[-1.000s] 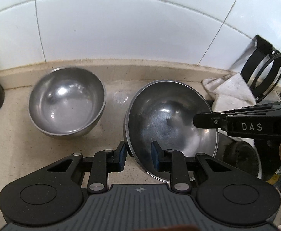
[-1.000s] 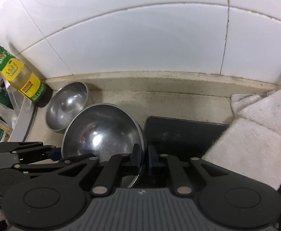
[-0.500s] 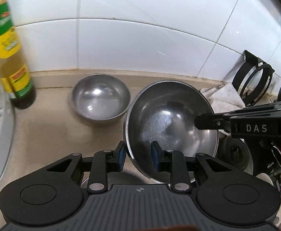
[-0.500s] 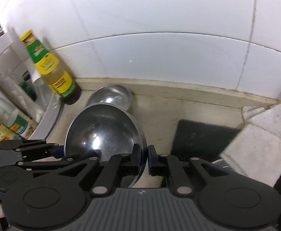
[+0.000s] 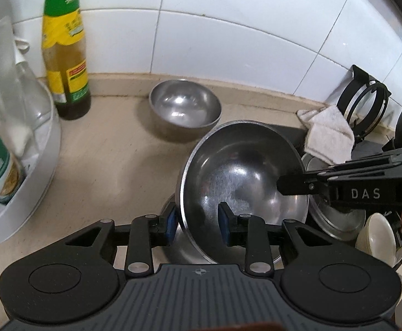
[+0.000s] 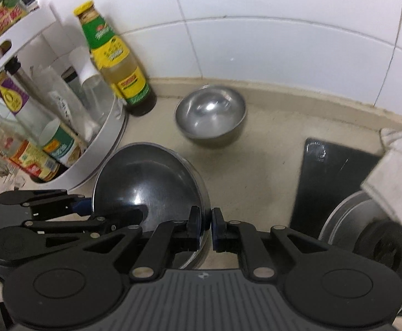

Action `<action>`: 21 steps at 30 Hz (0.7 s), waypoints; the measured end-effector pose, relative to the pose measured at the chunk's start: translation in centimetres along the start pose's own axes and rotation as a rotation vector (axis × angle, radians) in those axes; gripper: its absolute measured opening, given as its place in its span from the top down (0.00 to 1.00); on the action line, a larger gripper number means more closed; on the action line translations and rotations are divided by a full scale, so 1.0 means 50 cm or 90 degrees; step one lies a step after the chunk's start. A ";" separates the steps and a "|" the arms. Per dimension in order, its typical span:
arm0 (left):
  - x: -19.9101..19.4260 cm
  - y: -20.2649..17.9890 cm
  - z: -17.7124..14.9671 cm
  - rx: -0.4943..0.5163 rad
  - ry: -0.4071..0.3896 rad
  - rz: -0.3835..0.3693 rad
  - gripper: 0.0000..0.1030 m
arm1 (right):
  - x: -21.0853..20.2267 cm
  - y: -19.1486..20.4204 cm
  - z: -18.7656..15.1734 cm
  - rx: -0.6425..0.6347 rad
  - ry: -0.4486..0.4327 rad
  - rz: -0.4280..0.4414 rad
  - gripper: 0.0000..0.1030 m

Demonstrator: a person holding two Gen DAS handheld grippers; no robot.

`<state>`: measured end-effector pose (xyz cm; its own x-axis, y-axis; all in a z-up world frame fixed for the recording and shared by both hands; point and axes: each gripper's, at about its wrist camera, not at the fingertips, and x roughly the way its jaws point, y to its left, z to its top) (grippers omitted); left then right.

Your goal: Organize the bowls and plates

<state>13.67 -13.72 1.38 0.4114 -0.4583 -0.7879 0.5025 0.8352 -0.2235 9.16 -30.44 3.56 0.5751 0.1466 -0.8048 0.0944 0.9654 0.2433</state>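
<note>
A large steel bowl [image 5: 245,182] hangs tilted above the counter, held by both grippers. My left gripper [image 5: 197,223] clamps its near rim, one pad outside and one inside; its jaws are opening slightly, though the pads still touch the wall. From the right, my right gripper [image 5: 282,187] pinches the opposite rim. In the right wrist view the right gripper [image 6: 206,220] is shut on the large bowl's [image 6: 145,182] rim, and the left gripper [image 6: 82,207] reaches in from the left. A small steel bowl [image 5: 184,110] [image 6: 210,115] stands upright near the tiled wall.
An oil bottle [image 5: 66,55] stands at the wall, beside a white round rack [image 5: 43,171] of bottles. On the right lie a white cloth [image 5: 330,135], a black mat [image 6: 333,182], a steel lid [image 5: 336,220], a white cup [image 5: 377,237] and a black wire holder [image 5: 366,110].
Both grippers have carried the large bowl leftward and back from the wall. The small bowl now looks farther off, and the oil bottle and white rack have come into view.
</note>
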 end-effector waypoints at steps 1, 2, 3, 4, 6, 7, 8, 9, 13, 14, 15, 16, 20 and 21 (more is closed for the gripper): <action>0.000 0.005 -0.004 -0.001 0.003 -0.001 0.63 | 0.005 0.004 -0.005 0.002 0.005 0.001 0.90; 0.000 0.010 -0.008 -0.001 0.011 -0.002 0.63 | 0.010 0.007 -0.010 0.005 0.009 0.001 0.90; 0.002 0.013 -0.012 -0.001 0.015 -0.002 0.62 | 0.013 0.011 -0.014 0.008 0.013 0.001 0.90; 0.005 0.016 -0.016 0.000 0.020 -0.002 0.62 | 0.018 0.014 -0.018 0.008 0.018 0.000 0.90; 0.013 0.021 -0.022 0.000 0.029 -0.004 0.62 | 0.028 0.019 -0.025 0.009 0.025 -0.006 0.90; 0.016 0.023 -0.024 0.000 0.033 -0.005 0.62 | 0.033 0.020 -0.028 0.010 0.029 -0.009 0.90; 0.019 0.025 -0.027 0.000 0.037 -0.007 0.62 | 0.038 0.022 -0.030 0.011 0.033 -0.012 0.89; 0.023 0.026 -0.028 -0.001 0.040 -0.010 0.62 | 0.044 0.023 -0.031 0.011 0.038 -0.015 0.87; 0.031 0.030 -0.032 0.002 0.043 -0.012 0.62 | 0.053 0.033 -0.037 -0.005 0.022 -0.044 0.86; 0.032 0.032 -0.033 0.001 0.043 -0.010 0.62 | 0.050 0.033 -0.038 -0.007 0.012 -0.048 0.86; 0.031 0.038 -0.034 0.001 0.043 -0.010 0.61 | 0.047 0.034 -0.038 -0.008 0.001 -0.052 0.85; 0.029 0.044 -0.034 -0.001 0.041 -0.006 0.61 | 0.044 0.035 -0.039 -0.009 -0.011 -0.055 0.82; 0.007 0.066 -0.034 -0.008 0.024 -0.003 0.60 | 0.043 0.039 -0.051 0.025 -0.047 -0.026 0.79; -0.001 0.071 -0.034 -0.009 0.017 -0.003 0.57 | 0.039 0.042 -0.060 0.030 -0.066 -0.025 0.79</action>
<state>14.16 -10.22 -0.37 0.3889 -0.4537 -0.8018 0.4928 0.8378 -0.2350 8.07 -27.46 0.88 0.6512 0.0835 -0.7543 0.1552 0.9583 0.2400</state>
